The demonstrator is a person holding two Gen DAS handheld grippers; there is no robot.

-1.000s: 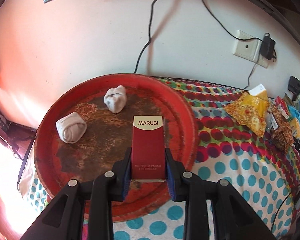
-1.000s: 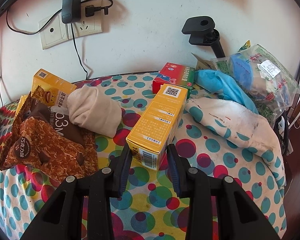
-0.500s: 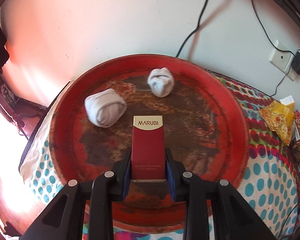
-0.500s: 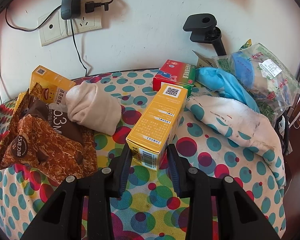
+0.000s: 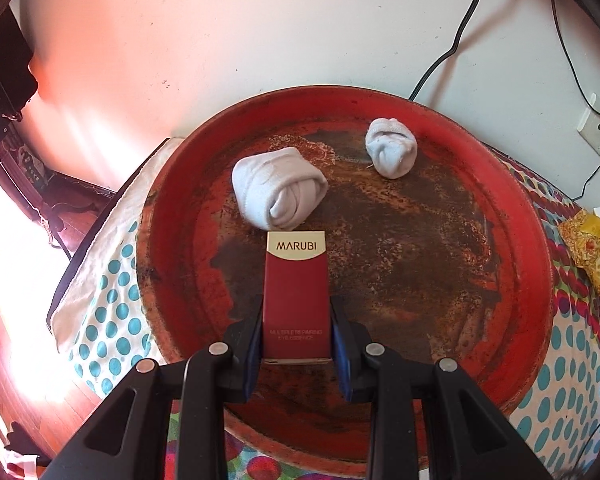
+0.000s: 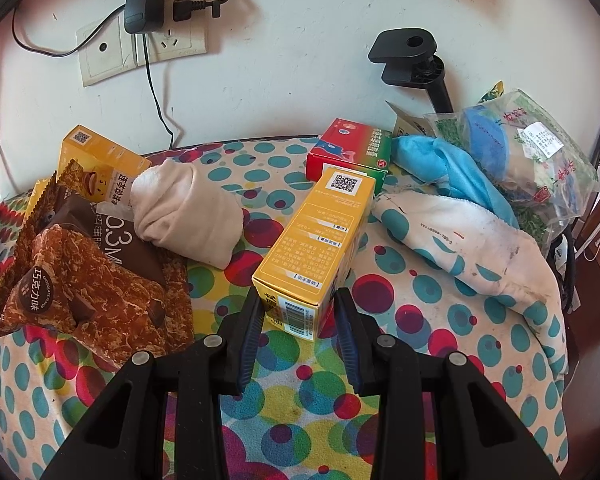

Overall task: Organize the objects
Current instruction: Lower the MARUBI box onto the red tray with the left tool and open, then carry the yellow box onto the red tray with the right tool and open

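Observation:
My left gripper (image 5: 296,312) is shut on a dark red MARUBI box (image 5: 296,280) and holds it upright over the round, rusty red tray (image 5: 540,264). Two rolled white socks lie on the tray: one (image 5: 280,192) just beyond the box, the other (image 5: 390,152) further back to the right. In the right wrist view, my right gripper (image 6: 298,304) is shut on the near end of a long yellow box (image 6: 320,232). That box stretches away from me over the dotted tablecloth.
Left of the yellow box lie a beige rolled sock (image 6: 188,212), a brown chocolate snack bag (image 6: 84,280) and another yellow box (image 6: 100,160). Behind it are a red-and-green box (image 6: 348,152), a blue cloth (image 6: 448,168), a plastic bag (image 6: 532,152) and a black clamp (image 6: 412,56).
My left gripper has carried the red box leftward and lower, from the tray's right rim to over its middle, nearer the socks. The right gripper and the yellow box have stayed still.

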